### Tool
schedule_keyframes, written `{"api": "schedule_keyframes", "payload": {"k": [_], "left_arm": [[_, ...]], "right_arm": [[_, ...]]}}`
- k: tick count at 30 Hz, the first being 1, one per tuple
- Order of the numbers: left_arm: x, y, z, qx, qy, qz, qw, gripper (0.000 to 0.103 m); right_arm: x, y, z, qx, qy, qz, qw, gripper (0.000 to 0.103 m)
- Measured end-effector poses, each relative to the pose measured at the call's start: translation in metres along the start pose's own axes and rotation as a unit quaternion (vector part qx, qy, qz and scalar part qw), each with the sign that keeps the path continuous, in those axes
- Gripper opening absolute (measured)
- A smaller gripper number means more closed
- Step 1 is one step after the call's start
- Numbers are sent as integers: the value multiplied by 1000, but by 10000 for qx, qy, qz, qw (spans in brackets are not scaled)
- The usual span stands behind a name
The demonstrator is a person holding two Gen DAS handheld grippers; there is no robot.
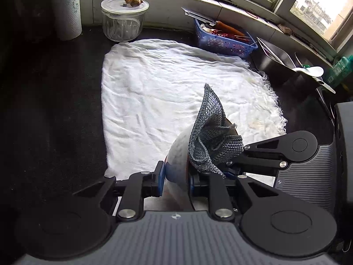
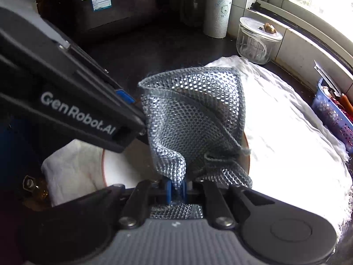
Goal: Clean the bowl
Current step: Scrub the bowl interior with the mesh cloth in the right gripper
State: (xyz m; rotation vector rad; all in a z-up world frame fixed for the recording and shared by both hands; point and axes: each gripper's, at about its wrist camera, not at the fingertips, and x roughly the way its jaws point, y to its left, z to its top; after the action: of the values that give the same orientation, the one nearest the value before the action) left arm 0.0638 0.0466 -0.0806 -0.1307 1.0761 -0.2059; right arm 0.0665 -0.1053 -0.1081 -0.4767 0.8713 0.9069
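My left gripper (image 1: pixel 176 180) is shut on the rim of a white bowl (image 1: pixel 179 154) with a red-brown edge and holds it on edge above the white cloth. In the right wrist view the bowl (image 2: pixel 123 165) shows its white inside, with the left gripper (image 2: pixel 130 108) clamped on its far rim. My right gripper (image 2: pixel 176 191) is shut on a grey mesh dishcloth (image 2: pixel 189 119) that stands up and fills the bowl's opening. The dishcloth (image 1: pixel 211 137) presses against the bowl from the right in the left wrist view, where the right gripper (image 1: pixel 229 172) comes in from the right.
A white cloth (image 1: pixel 167 92) covers the dark counter. A lidded glass jar (image 1: pixel 123 19) and a paper towel roll (image 1: pixel 68 8) stand at the back left. A blue basket (image 1: pixel 222 37) with utensils and a steel sink (image 1: pixel 275 59) lie at the back right under the window.
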Motion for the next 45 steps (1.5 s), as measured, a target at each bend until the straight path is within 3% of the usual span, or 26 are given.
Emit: {"api": "schedule_keyframes", "payload": {"k": [2,4,6,10,13,14,15,17,20,23,28,31,34,36,38,39,40,42,43,45], "left_arm": [[0,3,-2,-100,-44,14,9999,16],[1,22,-4,-859,-29,-260,9960,17],[5,46,-9,-1790,138,-469,9826,16],[5,55,-21,-2417,202,-500,9688,16],[5,42,-18,-1764,275,-347,9833,15],[5,31,-16,-1274,318,-150,9912,16],[6,13,-14,-411,351,187,9984,16],[8,-8,-19,425,276,564,9971,16],[7,-11,-24,502,-56,263,9984,13],[7,-14,-23,586,-191,95,9981,13],[10,-28,-14,1033,-819,-122,9912,13],[23,-22,-9,493,-818,-329,9949,13],[30,-1,-12,-601,-572,-588,9948,14],[35,22,-18,-1615,-359,-875,9823,14],[39,35,-22,-2090,-162,-1048,9722,14],[39,33,-21,-1929,-97,-985,9762,13],[35,24,-18,-1473,-99,-733,9863,14],[27,5,-12,-512,-112,-206,9984,17],[23,-9,-11,99,-147,121,9998,20],[15,-35,-9,1295,-222,759,9884,23]], "right_arm": [[-1,-1,-2,154,-36,26,9999,9],[-2,-1,-3,269,-79,41,9996,9],[-3,2,-4,282,-141,29,9995,9],[-2,2,-4,740,-267,195,9967,12],[-3,4,-3,805,-271,239,9961,12],[-4,5,-4,737,-271,227,9967,12],[-5,10,-5,540,-267,166,9980,12],[-6,23,-7,22,-245,-14,9997,12],[-7,39,-12,-526,-242,-234,9980,12],[-10,40,-19,-583,-262,-462,9969,9],[-16,30,-25,-654,-439,-1048,9914,7],[-16,18,-26,-496,-442,-1276,9896,7],[-15,5,-29,83,-466,-1099,9928,7],[-17,0,-30,550,-579,-812,9935,9],[-18,-2,-30,883,-703,-559,9920,9],[-17,-1,-27,863,-704,-547,9923,9],[-13,1,-23,752,-682,-579,9931,9],[-9,5,-17,484,-621,-677,9946,8],[-9,8,-17,291,-568,-772,9950,8],[-8,15,-17,-96,-461,-959,9943,8]]}}
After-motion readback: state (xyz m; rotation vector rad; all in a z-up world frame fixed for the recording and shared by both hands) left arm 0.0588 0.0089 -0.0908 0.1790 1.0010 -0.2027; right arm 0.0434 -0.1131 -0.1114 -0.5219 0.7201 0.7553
